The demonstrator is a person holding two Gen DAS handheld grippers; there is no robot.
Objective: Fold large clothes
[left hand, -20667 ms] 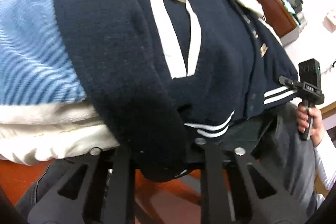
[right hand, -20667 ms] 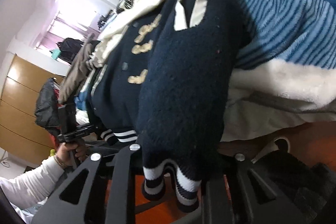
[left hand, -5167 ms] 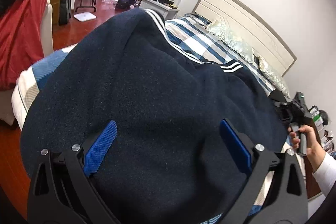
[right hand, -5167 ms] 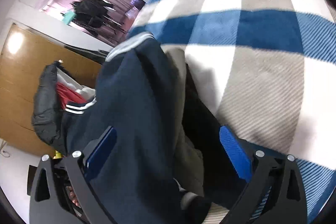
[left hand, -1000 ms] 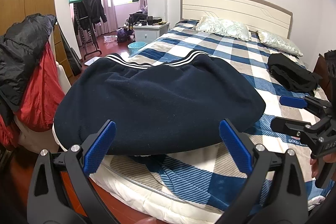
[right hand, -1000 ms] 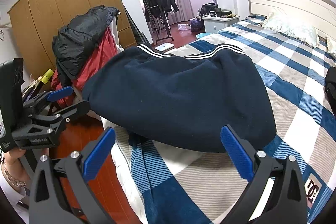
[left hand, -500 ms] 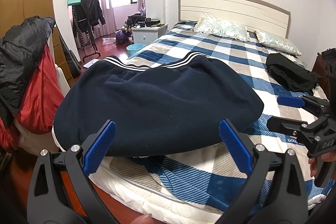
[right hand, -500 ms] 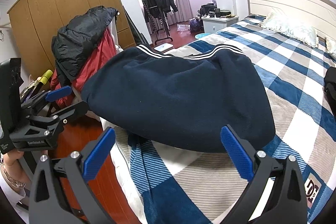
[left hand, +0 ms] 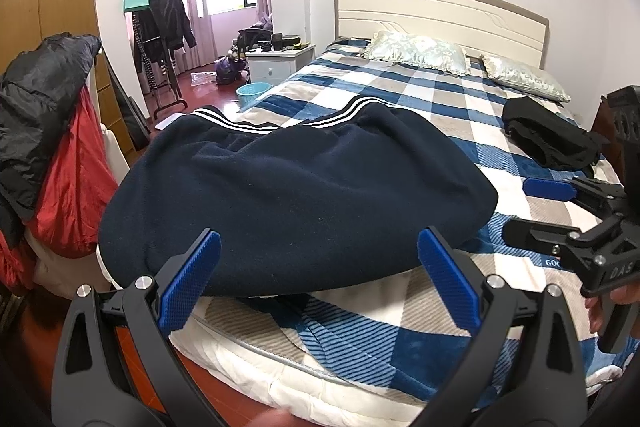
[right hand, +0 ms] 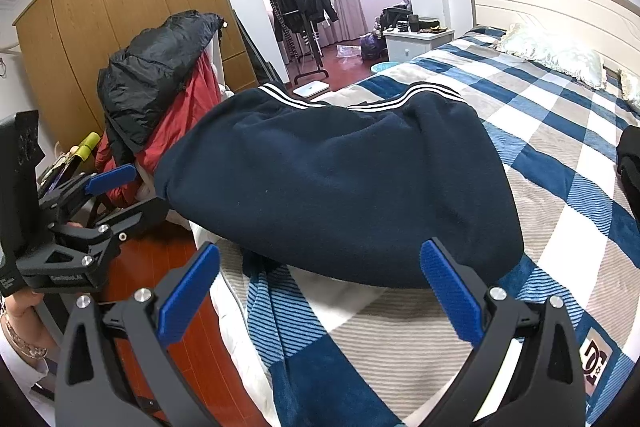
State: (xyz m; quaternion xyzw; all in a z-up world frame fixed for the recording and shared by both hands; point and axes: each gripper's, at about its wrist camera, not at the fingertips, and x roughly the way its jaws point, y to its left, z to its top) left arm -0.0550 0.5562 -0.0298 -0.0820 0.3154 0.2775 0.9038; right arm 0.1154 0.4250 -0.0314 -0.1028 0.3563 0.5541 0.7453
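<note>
A navy fleece garment with white stripes along its far edge lies folded on the near corner of the bed; it also shows in the right wrist view. My left gripper is open and empty, held back from the garment's near edge. My right gripper is open and empty, also short of the garment. Each gripper shows in the other's view: the right one at the right, the left one at the left.
The bed has a blue, white and beige checked blanket. A black garment lies near the pillows. Black and red coats hang on a chair by the wooden wardrobe. A clothes rack and nightstand stand behind.
Both grippers have drifted back very slightly from the bed in the last second. The garment lies still. Earlier, both grippers held and then let go of the garment.
</note>
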